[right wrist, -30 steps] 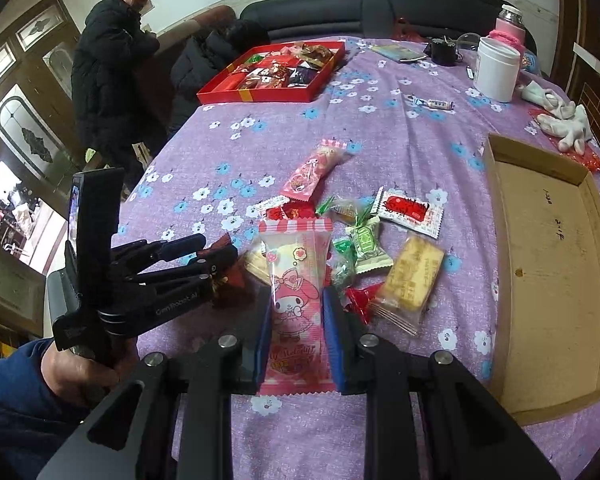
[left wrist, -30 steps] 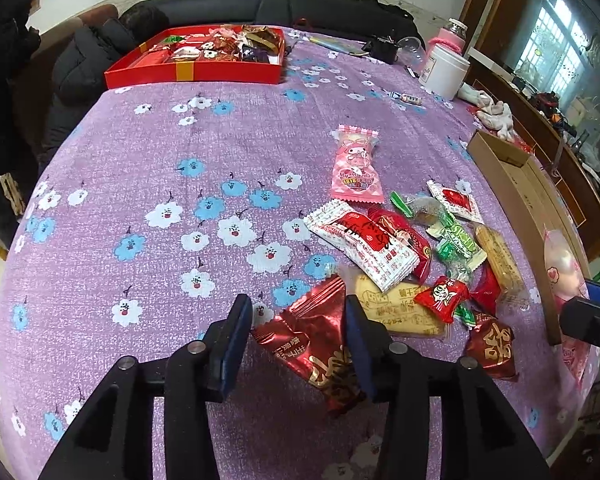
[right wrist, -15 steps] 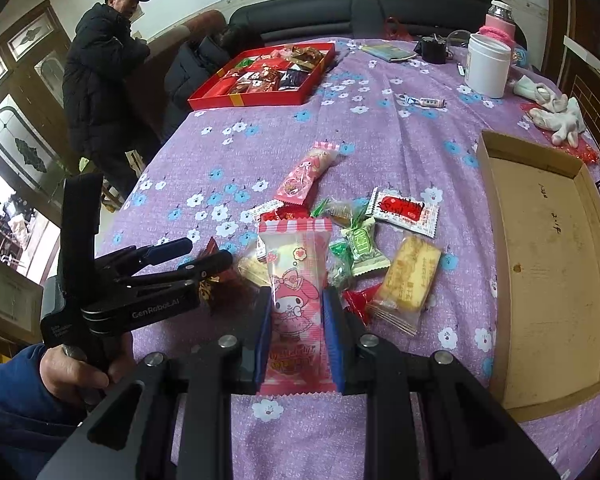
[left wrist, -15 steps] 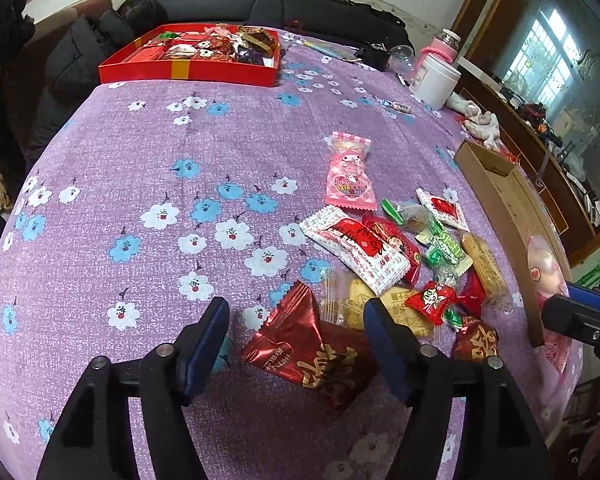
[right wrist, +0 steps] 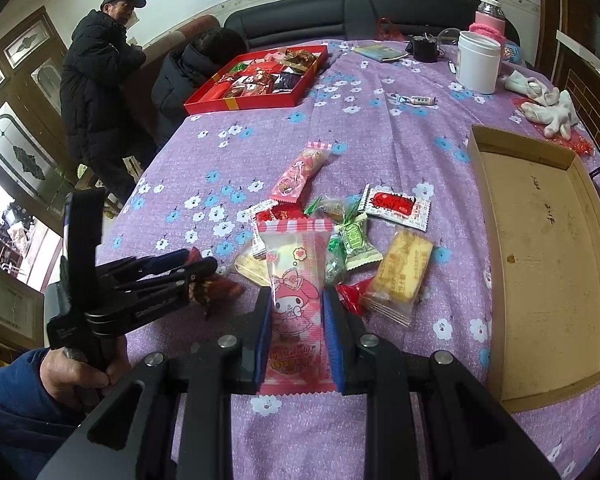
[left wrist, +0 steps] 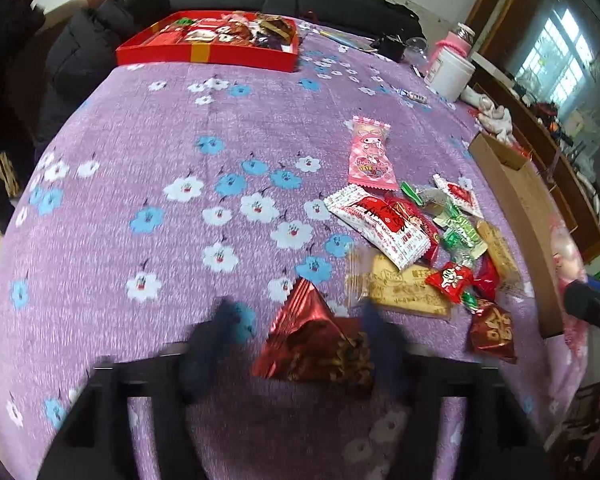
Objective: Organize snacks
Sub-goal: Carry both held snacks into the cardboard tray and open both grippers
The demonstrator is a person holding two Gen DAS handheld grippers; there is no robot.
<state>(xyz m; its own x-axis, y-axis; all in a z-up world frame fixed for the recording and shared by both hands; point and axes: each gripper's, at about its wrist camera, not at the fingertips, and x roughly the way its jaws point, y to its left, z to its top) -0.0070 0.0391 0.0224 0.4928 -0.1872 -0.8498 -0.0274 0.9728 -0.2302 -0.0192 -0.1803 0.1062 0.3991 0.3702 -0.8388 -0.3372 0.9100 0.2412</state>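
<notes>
My right gripper (right wrist: 296, 320) is shut on a pink cartoon-rabbit snack packet (right wrist: 296, 280), held above the purple flowered tablecloth. My left gripper (left wrist: 300, 336) is blurred and open around a dark red foil packet (left wrist: 312, 344) that lies on the cloth; it also shows at the left of the right wrist view (right wrist: 196, 268). A pile of loose snacks (left wrist: 412, 240) lies beyond it. A second pink packet (left wrist: 370, 156) lies farther back. An empty cardboard tray (right wrist: 540, 248) sits at the right.
A red box with sorted snacks (right wrist: 260, 76) stands at the table's far side. A white jar (right wrist: 478, 62), a pink-topped bottle (right wrist: 488, 16) and white gloves (right wrist: 548, 108) are at the far right. A man in black (right wrist: 100, 80) stands at the left.
My left gripper has opened wide and let go of the dark red foil packet, which now lies on the cloth. My right gripper has kept its hold on the pink packet.
</notes>
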